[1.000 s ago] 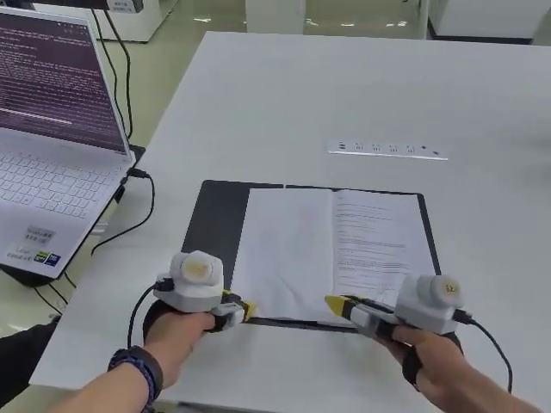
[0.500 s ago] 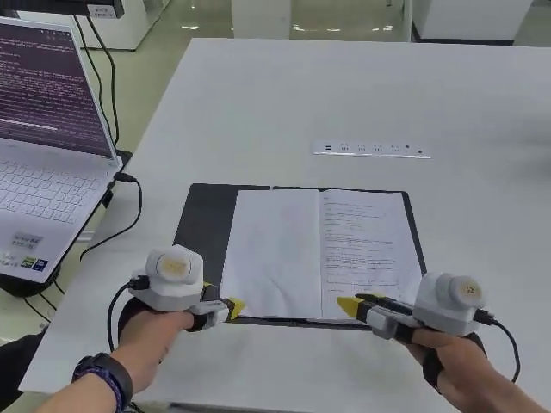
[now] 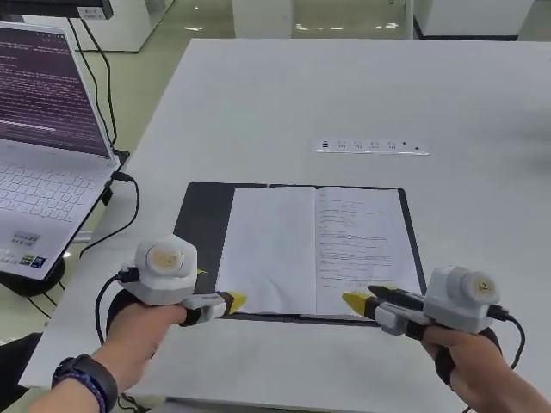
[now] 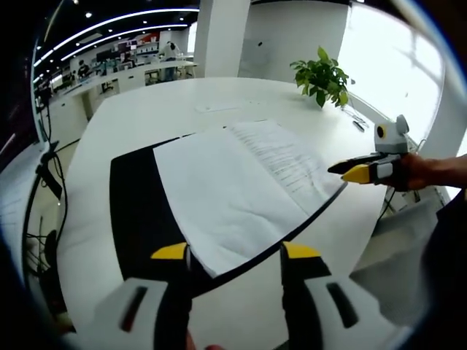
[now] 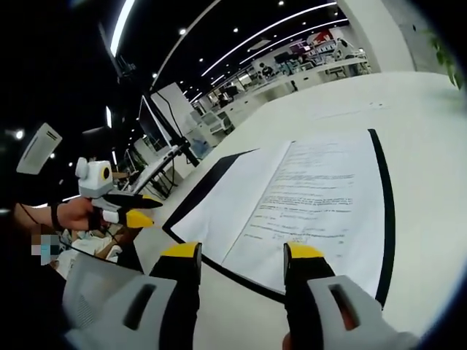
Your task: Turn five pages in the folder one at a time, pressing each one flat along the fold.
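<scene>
A white table (image 3: 284, 95) stands beside 1 laptop (image 3: 34, 172) (screen lit) under ceiling strip lights (image 5: 124, 22).

Nothing legible anywhere. Printed lines on the right-hand page (image 3: 357, 245), centre of frame: too small to read. Same for terminal text on the laptop screen (image 3: 43, 95), upper left, and stickers (image 3: 24, 260) below it.

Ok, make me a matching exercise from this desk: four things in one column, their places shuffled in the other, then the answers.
Things:
1. laptop
2. power strip
3. printed page
4. blank page

Places:
A. right half of the open folder
B. left of the folder, screen lit
C. left half of the open folder
D. on the table, beyond the folder's far edge

Pairs: 1-B, 2-D, 3-A, 4-C.
</scene>
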The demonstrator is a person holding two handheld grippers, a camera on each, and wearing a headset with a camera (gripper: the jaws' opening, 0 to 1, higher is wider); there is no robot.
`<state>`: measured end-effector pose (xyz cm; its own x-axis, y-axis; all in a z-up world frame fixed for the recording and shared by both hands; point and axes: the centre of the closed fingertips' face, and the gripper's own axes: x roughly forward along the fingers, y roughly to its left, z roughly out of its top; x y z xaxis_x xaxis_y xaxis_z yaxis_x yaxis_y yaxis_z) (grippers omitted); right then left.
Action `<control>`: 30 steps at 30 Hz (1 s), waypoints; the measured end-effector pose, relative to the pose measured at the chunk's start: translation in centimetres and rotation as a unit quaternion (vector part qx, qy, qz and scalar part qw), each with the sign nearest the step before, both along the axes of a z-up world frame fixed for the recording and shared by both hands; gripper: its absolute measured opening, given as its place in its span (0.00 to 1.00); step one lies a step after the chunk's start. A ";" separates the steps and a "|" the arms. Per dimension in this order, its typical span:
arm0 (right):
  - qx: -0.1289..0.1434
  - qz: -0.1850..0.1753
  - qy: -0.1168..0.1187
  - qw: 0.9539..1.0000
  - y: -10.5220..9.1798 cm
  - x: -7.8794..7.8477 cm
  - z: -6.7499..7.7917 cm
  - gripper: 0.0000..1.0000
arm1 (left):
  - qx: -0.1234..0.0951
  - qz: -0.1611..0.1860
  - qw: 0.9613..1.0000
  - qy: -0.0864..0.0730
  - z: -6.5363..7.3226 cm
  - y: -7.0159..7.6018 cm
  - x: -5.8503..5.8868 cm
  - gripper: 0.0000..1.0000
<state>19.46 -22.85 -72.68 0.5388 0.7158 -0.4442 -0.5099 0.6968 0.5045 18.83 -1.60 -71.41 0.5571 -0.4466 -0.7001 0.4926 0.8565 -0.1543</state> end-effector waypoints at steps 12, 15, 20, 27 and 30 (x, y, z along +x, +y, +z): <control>-0.027 0.003 -0.046 0.999 -1.3 0.0 2.2 0.49 | -0.001 0.015 1.000 -0.022 2.4 0.9 -0.3 0.61; -0.028 -0.004 -0.060 0.998 -1.6 -0.1 2.9 0.50 | -0.003 0.021 0.999 -0.029 3.0 1.4 0.0 0.63; -0.032 -0.012 -0.077 0.996 -2.1 -0.3 4.1 0.53 | -0.012 0.026 0.998 -0.054 4.7 1.6 0.2 0.65; -0.050 -0.012 -0.094 0.994 -2.6 -1.3 4.8 0.57 | -0.028 0.026 0.996 -0.080 6.6 1.8 0.1 0.68; -0.068 -0.005 -0.104 0.992 -2.9 -1.5 5.1 0.59 | -0.021 0.019 0.995 -0.095 7.0 1.8 -0.1 0.68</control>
